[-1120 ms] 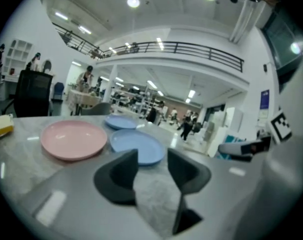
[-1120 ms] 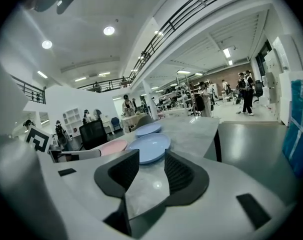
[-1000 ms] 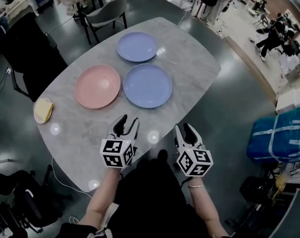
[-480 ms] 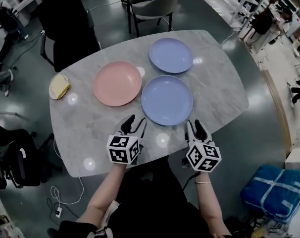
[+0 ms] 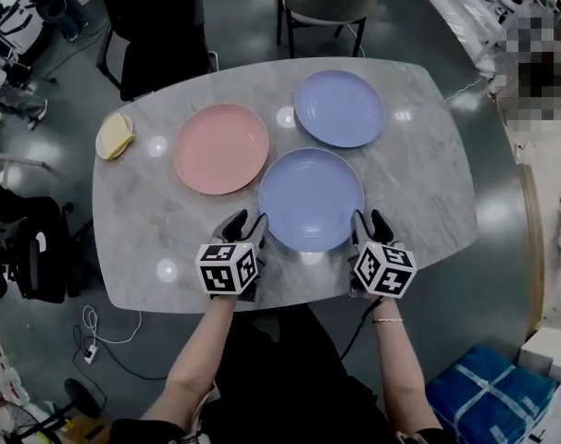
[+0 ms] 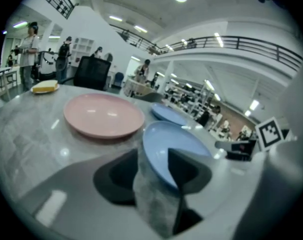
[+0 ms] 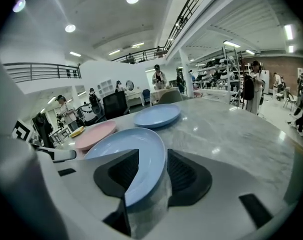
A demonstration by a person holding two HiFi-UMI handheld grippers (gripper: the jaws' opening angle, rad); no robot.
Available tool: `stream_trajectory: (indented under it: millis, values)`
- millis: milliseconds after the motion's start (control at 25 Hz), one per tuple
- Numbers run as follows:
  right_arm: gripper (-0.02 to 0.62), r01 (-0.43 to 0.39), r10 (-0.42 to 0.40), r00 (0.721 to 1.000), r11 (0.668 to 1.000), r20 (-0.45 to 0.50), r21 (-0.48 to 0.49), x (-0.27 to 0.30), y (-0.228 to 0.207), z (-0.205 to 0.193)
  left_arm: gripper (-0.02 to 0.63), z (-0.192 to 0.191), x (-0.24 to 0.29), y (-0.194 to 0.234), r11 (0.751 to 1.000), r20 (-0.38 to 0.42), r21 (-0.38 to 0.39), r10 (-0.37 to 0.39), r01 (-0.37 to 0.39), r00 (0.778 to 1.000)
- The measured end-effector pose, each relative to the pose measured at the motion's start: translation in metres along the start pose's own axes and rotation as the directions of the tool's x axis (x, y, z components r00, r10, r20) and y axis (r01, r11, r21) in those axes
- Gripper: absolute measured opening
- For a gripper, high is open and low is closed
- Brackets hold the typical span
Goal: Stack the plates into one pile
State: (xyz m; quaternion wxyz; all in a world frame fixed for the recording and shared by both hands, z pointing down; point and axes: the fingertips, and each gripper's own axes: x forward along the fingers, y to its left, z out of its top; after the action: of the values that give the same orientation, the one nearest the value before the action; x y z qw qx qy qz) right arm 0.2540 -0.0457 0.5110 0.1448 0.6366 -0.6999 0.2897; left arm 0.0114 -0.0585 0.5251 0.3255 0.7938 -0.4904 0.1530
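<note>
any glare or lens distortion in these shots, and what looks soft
Head view: ceiling lights leave white glare spots on the marble table, one between the pink plate and the far blue plate. Left gripper view: strong fisheye bends the balcony railing, and the near blue plate turns soft close to the lens. Right gripper view: same fisheye, dark corners, nearest plate rim blurred.

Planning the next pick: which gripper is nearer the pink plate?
Left. The left gripper sits just short of the pink plate; the right gripper is across the near blue plate, farther off.
</note>
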Motion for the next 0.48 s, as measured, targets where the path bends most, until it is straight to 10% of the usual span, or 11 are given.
stream_trajectory:
  millis: [480]
  values:
    - [0.159,-0.067,0.059,0.984,0.997,-0.167,-0.043,0.053,-0.013,-0.015,0.19,-0.011,0.035,0.011,0.986,-0.068,-0.093,0.13,-0.136,0.989]
